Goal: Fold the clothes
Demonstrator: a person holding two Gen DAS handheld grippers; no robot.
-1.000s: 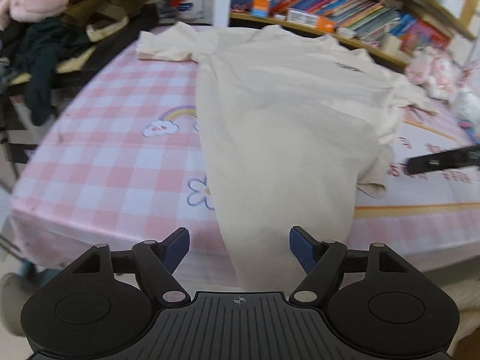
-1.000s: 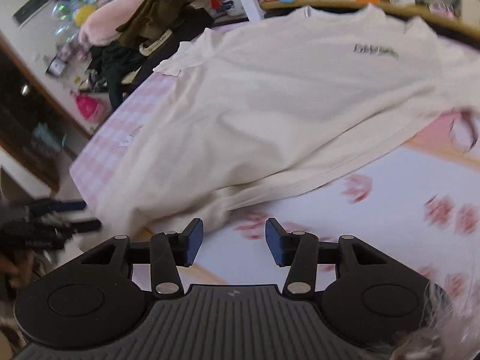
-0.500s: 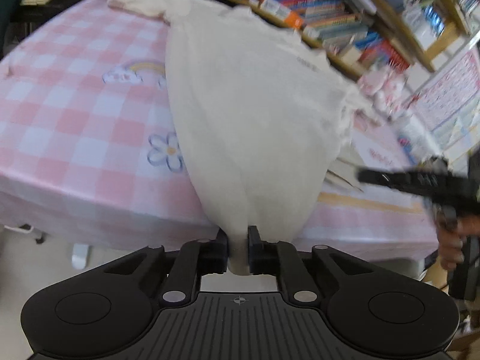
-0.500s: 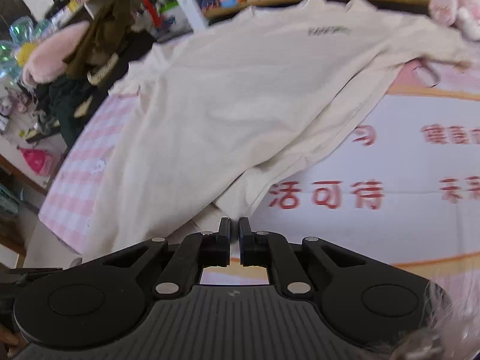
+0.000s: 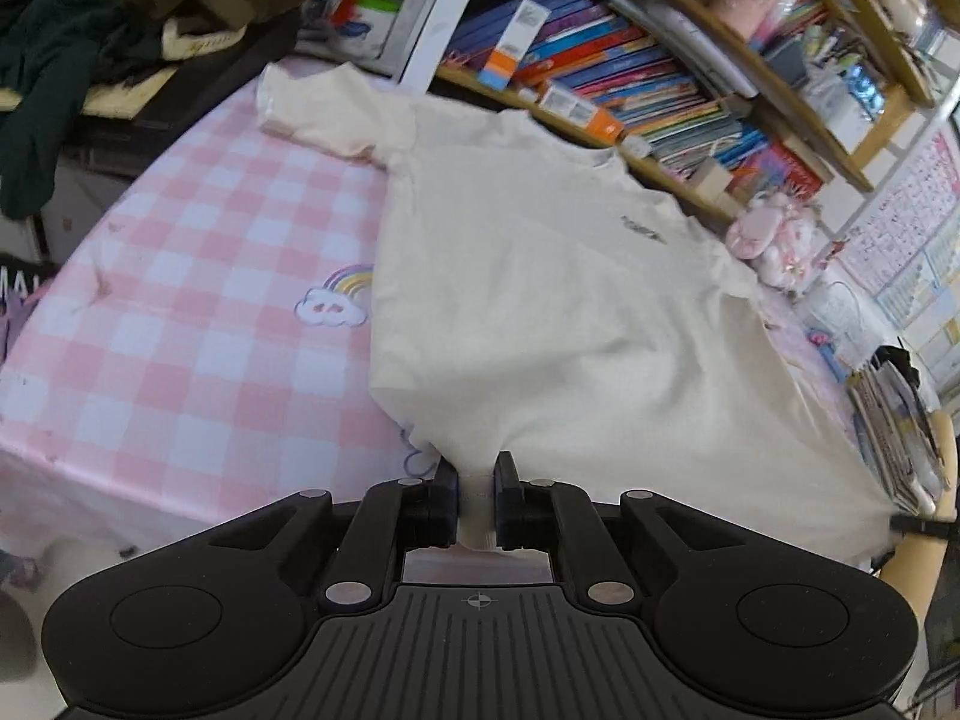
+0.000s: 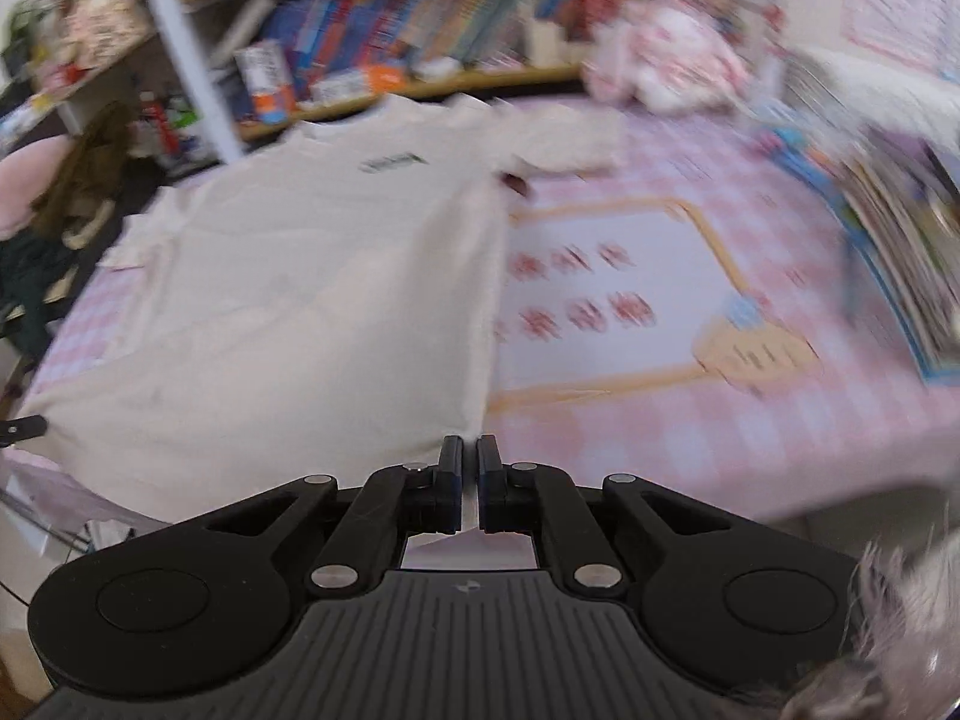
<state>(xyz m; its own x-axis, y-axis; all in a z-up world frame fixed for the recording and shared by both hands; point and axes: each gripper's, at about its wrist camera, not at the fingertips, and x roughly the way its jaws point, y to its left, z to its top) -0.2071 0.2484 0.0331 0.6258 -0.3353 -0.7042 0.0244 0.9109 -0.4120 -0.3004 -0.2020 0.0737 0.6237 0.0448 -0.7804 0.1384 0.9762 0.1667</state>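
Both the left gripper [image 5: 477, 495] and right gripper [image 6: 470, 480], clamped on hem corners, have the cream cotton T-shirt [image 5: 540, 300] stretching lengthwise straight ahead, collar farthest.

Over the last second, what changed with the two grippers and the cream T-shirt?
Both grippers went from open to shut. The left gripper clamped a bunched bit of the cream T-shirt hem; the right gripper shut at the hem's other corner. The hem went from hanging off the table edge to pulled wide between them. The collar end stayed on the pink checked tablecloth.
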